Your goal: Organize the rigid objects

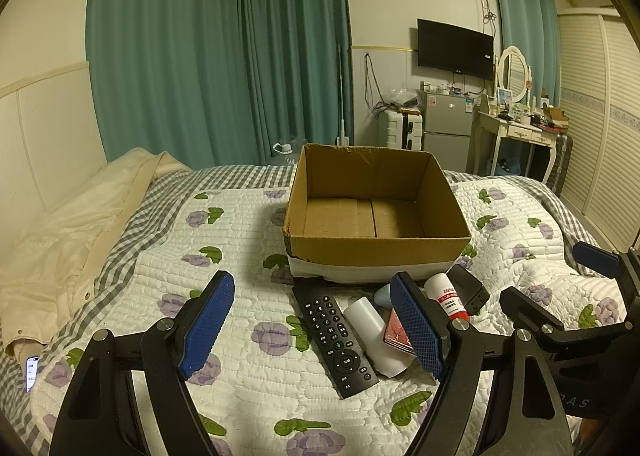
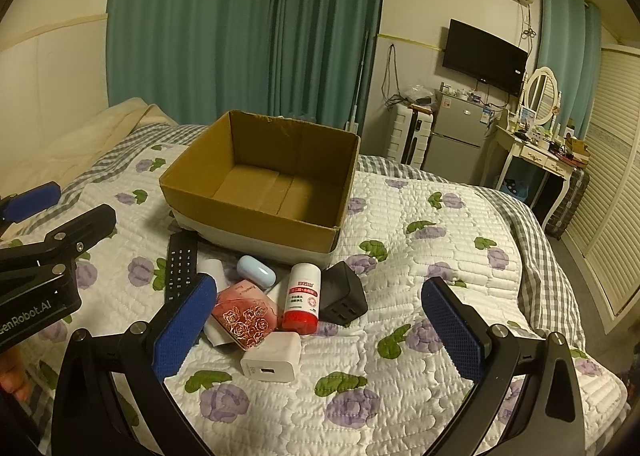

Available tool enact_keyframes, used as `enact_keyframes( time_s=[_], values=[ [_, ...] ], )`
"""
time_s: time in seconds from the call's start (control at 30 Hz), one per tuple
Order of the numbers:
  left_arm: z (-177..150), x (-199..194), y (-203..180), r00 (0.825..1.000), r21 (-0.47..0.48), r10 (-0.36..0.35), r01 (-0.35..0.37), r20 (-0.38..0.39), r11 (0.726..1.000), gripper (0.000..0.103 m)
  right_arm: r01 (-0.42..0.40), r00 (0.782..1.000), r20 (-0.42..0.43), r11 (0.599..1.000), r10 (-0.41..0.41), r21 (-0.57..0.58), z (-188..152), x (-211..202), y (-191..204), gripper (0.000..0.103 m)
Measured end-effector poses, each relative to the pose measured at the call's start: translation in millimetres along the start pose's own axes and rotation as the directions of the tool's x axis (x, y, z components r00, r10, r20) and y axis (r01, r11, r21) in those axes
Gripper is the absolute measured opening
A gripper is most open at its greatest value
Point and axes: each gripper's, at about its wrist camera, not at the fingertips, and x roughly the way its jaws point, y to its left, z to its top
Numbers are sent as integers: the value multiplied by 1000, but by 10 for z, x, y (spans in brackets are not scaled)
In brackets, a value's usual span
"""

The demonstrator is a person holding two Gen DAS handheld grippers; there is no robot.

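An empty cardboard box [image 1: 376,252] [image 2: 248,216] sits on the bed. In front of it lie a black remote [image 1: 334,340] [image 2: 182,264], a white cylinder [image 1: 372,332], a red rose-patterned case [image 2: 244,322], a light blue earbud case [image 2: 256,271], a white bottle with a red cap [image 2: 303,298] [image 1: 446,296], a black charger block [image 2: 344,292] [image 1: 468,288] and a white charger [image 2: 272,362]. My left gripper [image 1: 320,332] is open above the remote. My right gripper [image 2: 320,340] is open above the pile, holding nothing.
The bed carries a white floral quilt [image 2: 400,296]. A cream duvet [image 1: 60,248] lies at the left, with a phone [image 1: 32,372] beside it. A fridge [image 1: 446,124], dressing table [image 1: 516,132] and wardrobe [image 1: 600,136] stand beyond the bed.
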Motion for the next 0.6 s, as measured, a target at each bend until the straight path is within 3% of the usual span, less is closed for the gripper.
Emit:
enact_keyframes(
  time_s=[0.6],
  values=[
    [-29, 74, 24, 1000, -13, -3, 2, -30, 1000, 83, -5, 999, -32, 1000, 4, -12, -59, 118, 39, 103]
  ],
)
